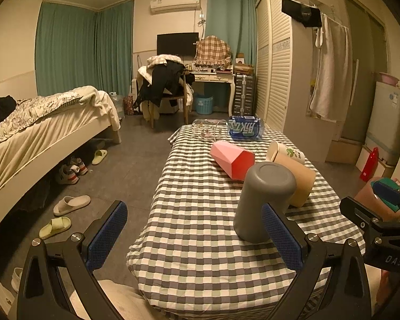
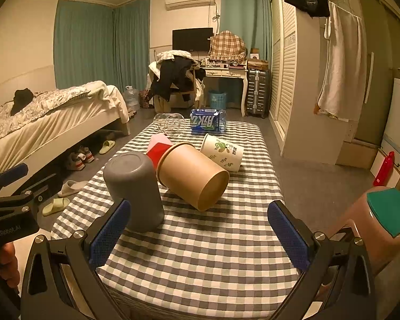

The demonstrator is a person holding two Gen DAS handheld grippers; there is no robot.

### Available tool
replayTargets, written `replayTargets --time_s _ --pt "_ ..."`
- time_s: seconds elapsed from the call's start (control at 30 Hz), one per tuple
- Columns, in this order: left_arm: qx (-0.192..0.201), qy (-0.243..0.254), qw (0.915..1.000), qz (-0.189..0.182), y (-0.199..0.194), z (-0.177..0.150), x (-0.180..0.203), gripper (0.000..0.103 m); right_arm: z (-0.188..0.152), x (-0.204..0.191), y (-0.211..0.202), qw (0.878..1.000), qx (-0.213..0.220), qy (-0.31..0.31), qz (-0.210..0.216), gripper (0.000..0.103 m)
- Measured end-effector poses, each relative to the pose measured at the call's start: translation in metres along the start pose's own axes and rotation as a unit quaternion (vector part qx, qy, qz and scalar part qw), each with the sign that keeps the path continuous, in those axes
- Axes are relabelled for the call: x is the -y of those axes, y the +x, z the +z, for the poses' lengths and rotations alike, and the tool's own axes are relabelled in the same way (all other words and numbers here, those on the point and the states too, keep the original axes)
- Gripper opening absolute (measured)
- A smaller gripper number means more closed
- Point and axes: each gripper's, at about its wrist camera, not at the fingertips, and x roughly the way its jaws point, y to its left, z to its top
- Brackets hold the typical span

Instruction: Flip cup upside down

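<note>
A grey cup [image 1: 261,200] [image 2: 134,189] stands upside down near the front of the checkered table [image 1: 200,226] [image 2: 200,253]. Behind it lie on their sides a brown paper cup [image 1: 300,184] [image 2: 193,174], a pink-red faceted cup [image 1: 232,160] [image 2: 158,148] and a white leaf-print cup [image 1: 288,153] [image 2: 222,152]. My left gripper [image 1: 194,236] is open and empty, its right finger just in front of the grey cup. My right gripper [image 2: 200,236] is open and empty, with the grey cup by its left finger.
Glass cups [image 1: 208,130] [image 2: 170,124] and a blue pack of bottles [image 1: 245,128] [image 2: 208,121] lie at the table's far end. A pink stool with a teal top [image 2: 386,218] stands at the right. A bed [image 1: 39,128] and slippers [image 1: 71,205] are at the left.
</note>
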Motion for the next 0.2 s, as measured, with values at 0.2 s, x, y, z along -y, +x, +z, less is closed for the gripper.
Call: replayTargets --time_s 0.2 --pt "-0.004 -0.003 1.0 0.001 0.0026 -0.001 -0.0016 0.103 -0.0006 -0.0025 0.0021 1.0 -0.002 -0.002 0.0 0.103"
